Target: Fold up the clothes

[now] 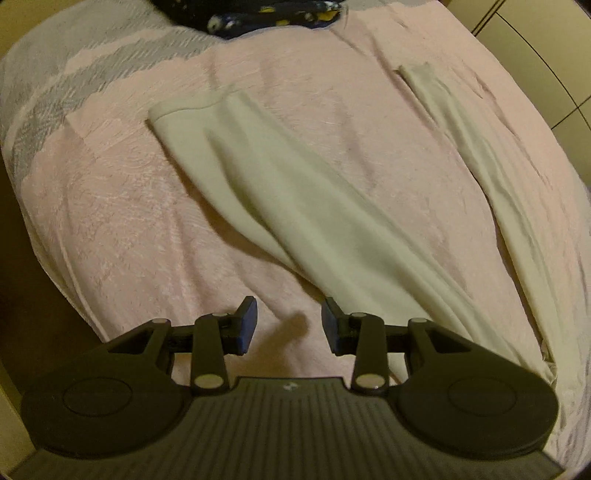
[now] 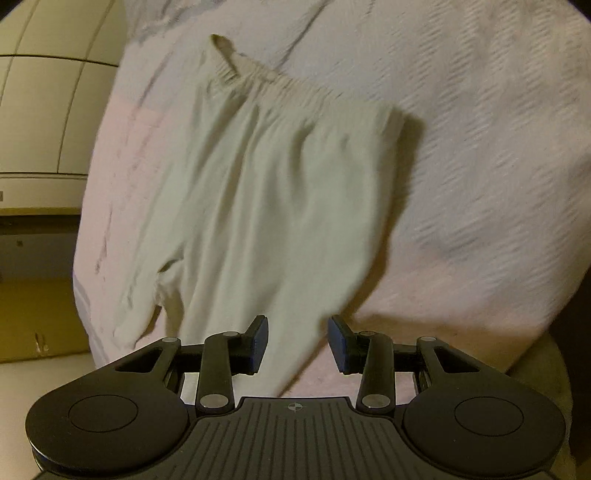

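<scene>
Pale cream trousers (image 1: 280,192) lie spread on a pink bedspread (image 1: 122,206). In the left wrist view one leg runs from its hem at upper left down to the lower right, and the second leg (image 1: 480,155) lies apart along the right side. My left gripper (image 1: 289,325) hovers open over bare bedspread just left of the nearer leg, holding nothing. In the right wrist view the elastic waistband (image 2: 295,83) sits at the top and the trousers (image 2: 280,206) run down toward my right gripper (image 2: 297,343), which is open above the cloth with nothing between its fingers.
A dark patterned garment (image 1: 266,14) lies at the far edge of the bed. The bedspread has grey patches (image 1: 48,99) at upper left. Pale cabinet fronts (image 2: 40,122) stand beyond the bed's left side, and its edge drops to the floor (image 2: 37,306).
</scene>
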Motion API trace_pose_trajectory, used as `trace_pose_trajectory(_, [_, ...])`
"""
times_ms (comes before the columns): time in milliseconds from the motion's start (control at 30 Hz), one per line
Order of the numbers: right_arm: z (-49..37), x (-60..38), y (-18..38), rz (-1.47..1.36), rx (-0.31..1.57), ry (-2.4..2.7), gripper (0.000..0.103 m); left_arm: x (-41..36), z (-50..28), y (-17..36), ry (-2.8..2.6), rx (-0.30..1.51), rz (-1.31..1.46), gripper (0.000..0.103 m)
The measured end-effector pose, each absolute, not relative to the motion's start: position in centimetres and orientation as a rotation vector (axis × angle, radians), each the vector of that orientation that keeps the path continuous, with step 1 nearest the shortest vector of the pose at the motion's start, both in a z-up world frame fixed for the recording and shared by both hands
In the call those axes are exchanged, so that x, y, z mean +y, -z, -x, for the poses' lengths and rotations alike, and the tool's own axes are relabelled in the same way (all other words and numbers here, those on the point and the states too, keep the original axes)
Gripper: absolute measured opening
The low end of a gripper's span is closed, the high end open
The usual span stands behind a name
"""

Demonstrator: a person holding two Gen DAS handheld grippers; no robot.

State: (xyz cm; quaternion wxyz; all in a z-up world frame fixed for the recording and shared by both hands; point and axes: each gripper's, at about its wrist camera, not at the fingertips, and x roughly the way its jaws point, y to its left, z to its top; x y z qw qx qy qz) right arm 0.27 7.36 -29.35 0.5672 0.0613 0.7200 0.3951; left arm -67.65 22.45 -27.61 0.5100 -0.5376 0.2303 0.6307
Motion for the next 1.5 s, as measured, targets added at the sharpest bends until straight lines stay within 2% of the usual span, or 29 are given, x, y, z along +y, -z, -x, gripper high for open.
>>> trace_pose_trajectory(67, [1.3,7.9,28.6,-0.029,1.642,-0.940,0.040,22.6,66.2,27.4,-1.448,0.594,1.258,0.029])
trace_pose_trajectory(233, [6.3,11.2,23.3,0.394,1.189,-1.248,0.040,22.9,62.5,26.9,-1.283,0.687,1.160,0.029])
trace_pose_trajectory(300, [9.1,13.1,23.0,0.567,1.041,-1.397,0.040,23.0,60.3,26.8,-1.262,0.735,1.104,0.031])
trace_pose_trajectory(367, [11.9,14.9,23.4,0.733,0.888,-1.515,0.040,23.6,58.3,26.6,-1.238,0.792,1.018,0.031])
trace_pose_trajectory(533, [16.4,17.5,24.8,0.930,0.629,-1.726,0.038,26.5,54.1,26.4,-1.074,0.937,0.676,0.030])
trace_pose_trajectory(567, [16.9,17.9,25.0,0.955,0.592,-1.758,0.036,27.1,53.1,26.3,-1.029,0.955,0.601,0.030])
trace_pose_trajectory(633, [17.9,18.7,25.4,1.005,0.516,-1.815,0.020,27.8,51.3,26.2,-0.934,0.983,0.480,0.030])
trace_pose_trajectory(667, [18.4,19.2,25.8,1.030,0.476,-1.828,0.018,28.2,50.5,26.2,-0.889,0.993,0.432,0.030])
trace_pose_trajectory(1100, [21.7,20.4,30.8,1.491,-0.238,-1.982,0.018,28.2,47.0,29.0,-0.627,1.175,0.115,0.030])
trace_pose_trajectory(1233, [22.4,20.5,32.6,1.555,-0.370,-2.008,0.018,28.2,46.9,29.9,-0.560,1.223,0.041,0.029])
trace_pose_trajectory(1267, [22.5,20.6,32.9,1.563,-0.381,-2.018,0.017,28.3,46.9,30.2,-0.537,1.235,0.035,0.026])
trace_pose_trajectory(1300, [22.5,20.9,32.9,1.561,-0.373,-2.031,0.012,28.3,46.9,30.5,-0.521,1.244,0.032,0.008])
trace_pose_trajectory(1333, [22.5,21.3,32.9,1.554,-0.358,-2.037,0.000,28.4,46.8,30.7,-0.509,1.252,0.030,0.001])
trace_pose_trajectory(1500, [21.3,23.3,31.4,1.437,-0.238,-2.007,0.000,27.8,47.1,30.5,-0.505,1.237,-0.039,0.000])
